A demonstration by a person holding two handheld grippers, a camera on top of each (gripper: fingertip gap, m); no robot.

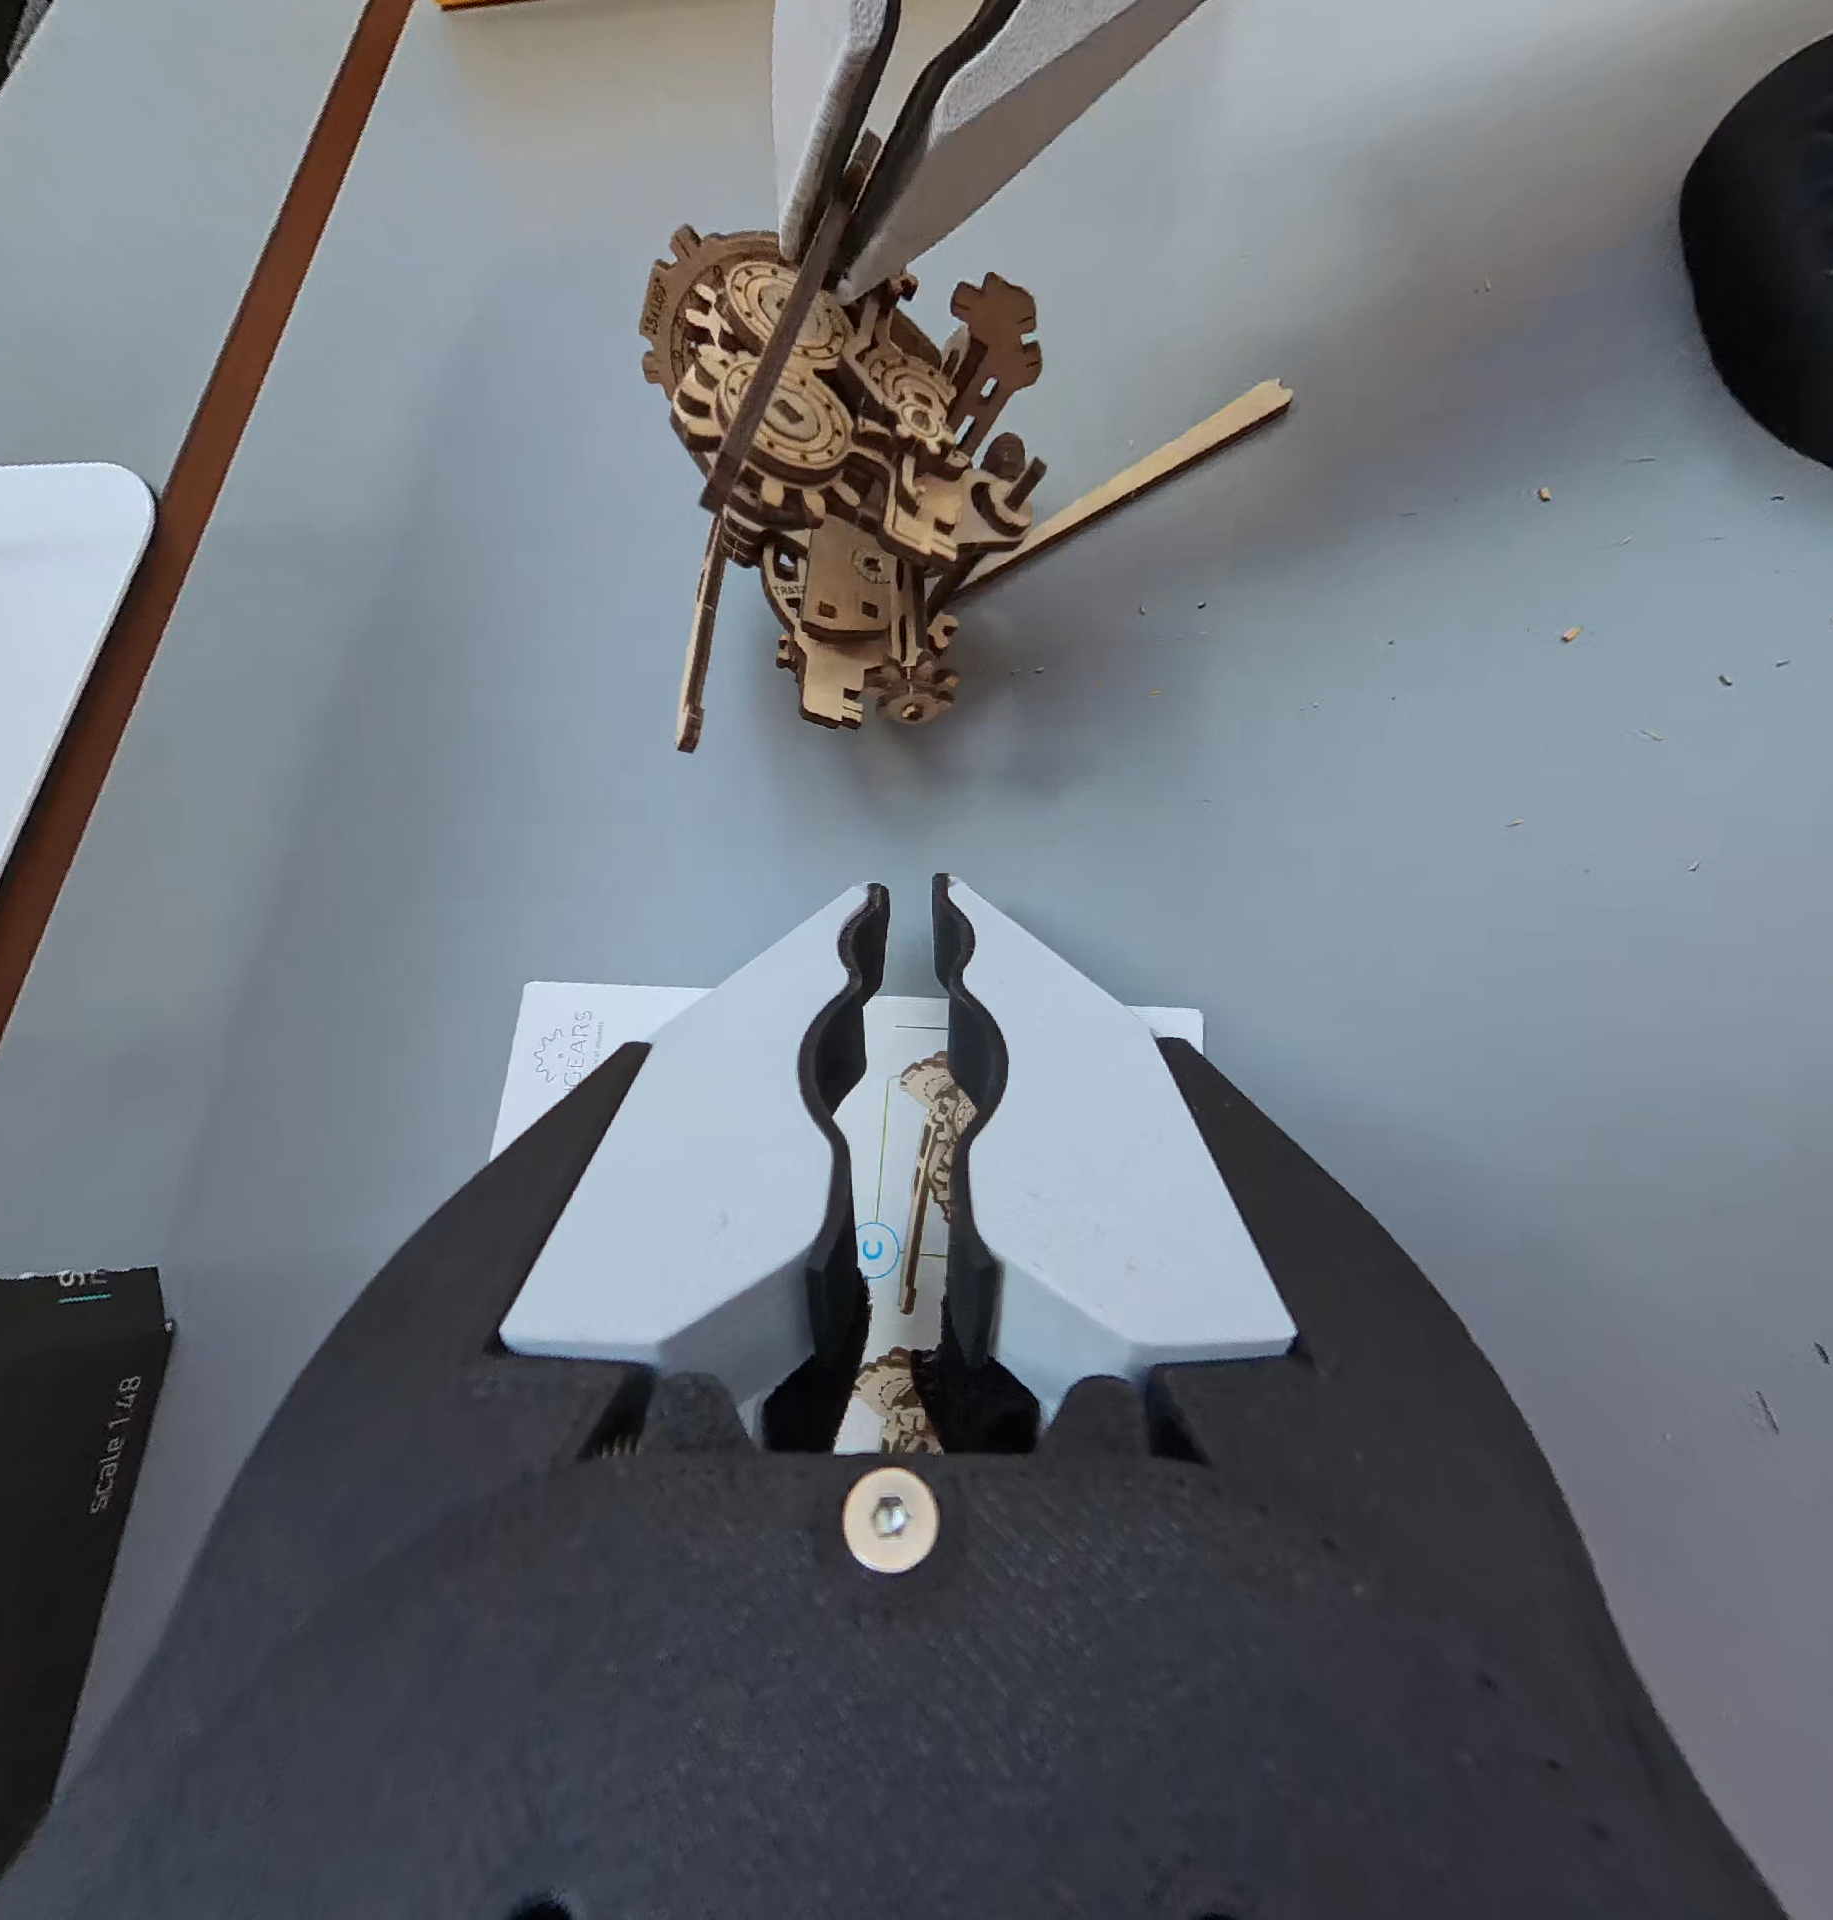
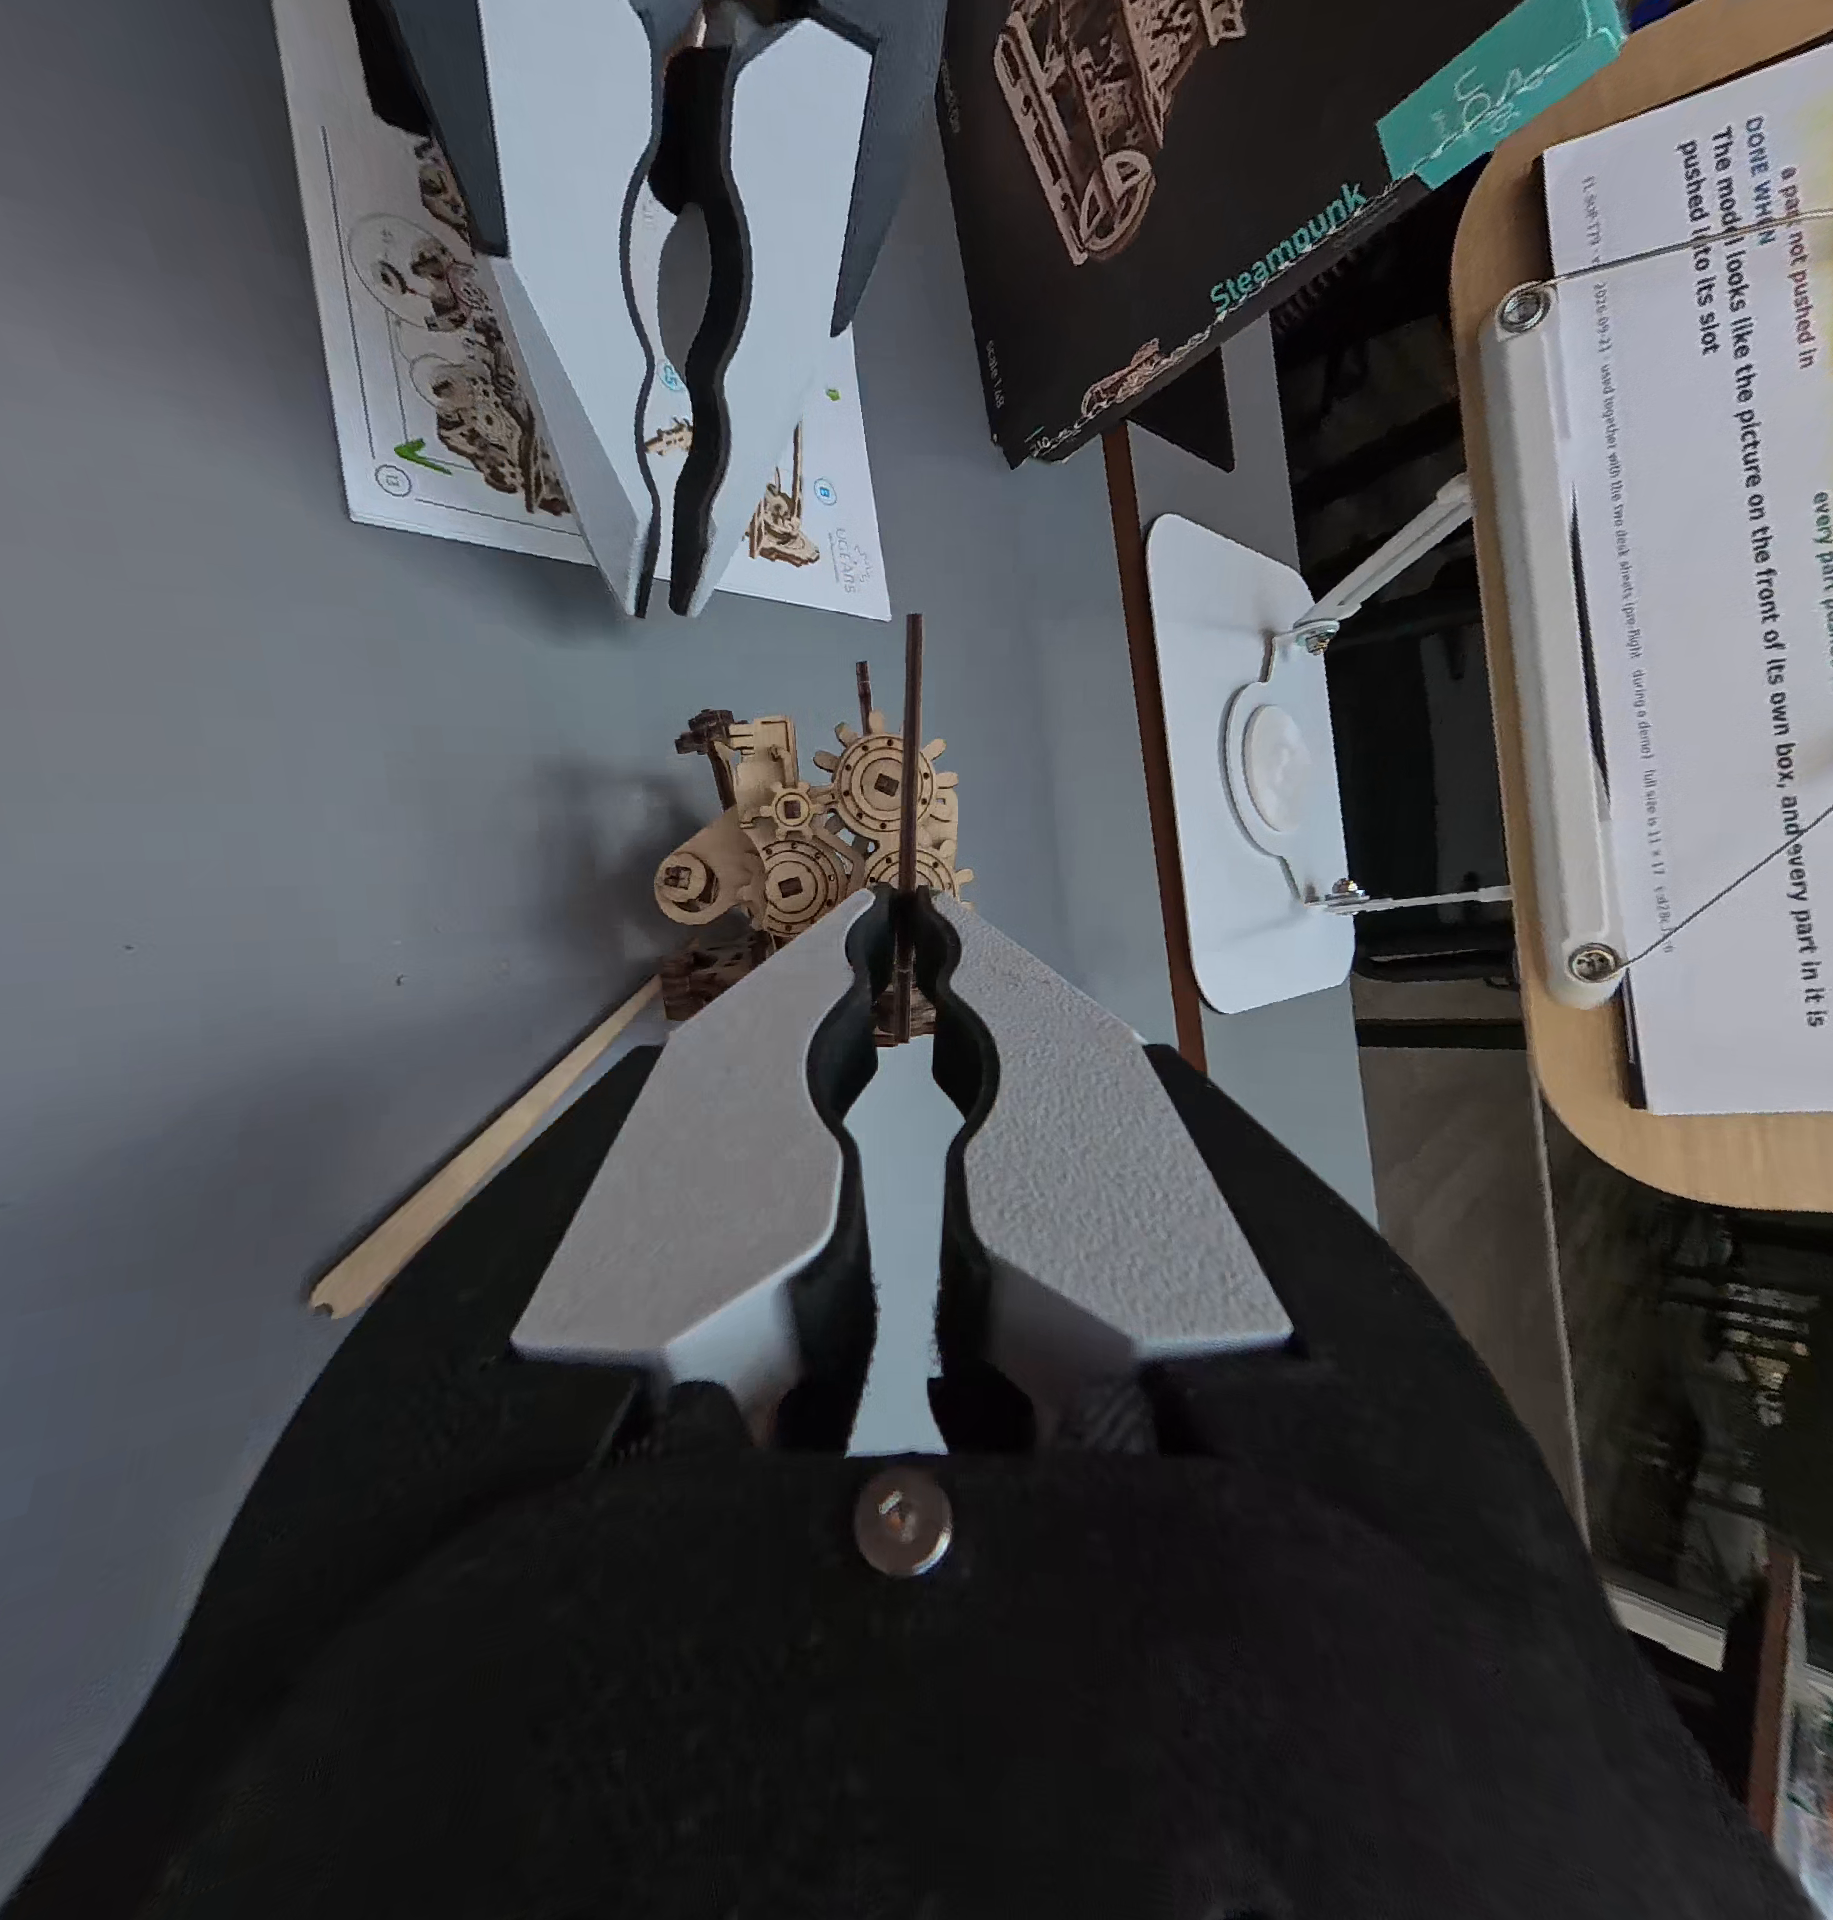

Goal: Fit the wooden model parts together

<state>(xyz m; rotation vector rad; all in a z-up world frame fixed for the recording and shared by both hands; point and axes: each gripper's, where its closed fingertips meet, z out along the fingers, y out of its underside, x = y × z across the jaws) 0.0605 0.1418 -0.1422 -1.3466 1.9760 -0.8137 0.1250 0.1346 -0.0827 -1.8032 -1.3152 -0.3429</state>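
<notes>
A wooden gear model [image 1: 839, 468] stands on the grey table, also in the right wrist view [image 2: 787, 862]. My right gripper [image 2: 907, 904] is shut on a thin flat wooden piece [image 2: 913, 748], seen edge-on, and holds it against the model's gears. In the left wrist view this gripper [image 1: 839, 260] comes down from above, and the piece [image 1: 756, 436] runs slanted across the gears, its lower end hanging free. My left gripper [image 1: 912, 894] hovers just in front of the model, fingers nearly together and empty. It also shows in the right wrist view [image 2: 663, 608]. A loose wooden stick [image 1: 1151, 478] lies beside the model.
An instruction booklet [image 1: 579, 1049] lies under my left gripper. A black kit box [image 2: 1151, 208] sits near the table's brown edge [image 1: 257, 343]. A white stand base [image 2: 1244, 769] and a clipboard with a sheet [image 2: 1722, 623] are beyond it. A black round object [image 1: 1785, 260] lies at the right. Wood chips [image 1: 1566, 634] are scattered. The tips of one gripper are about 9 centimetres away from the tips of the other. The loose wooden stick [image 1: 1151, 478] sits 10 centimetres or so from the ends of my right fingers. My right wrist view [image 2: 492, 1125] looks at it from another angle.
</notes>
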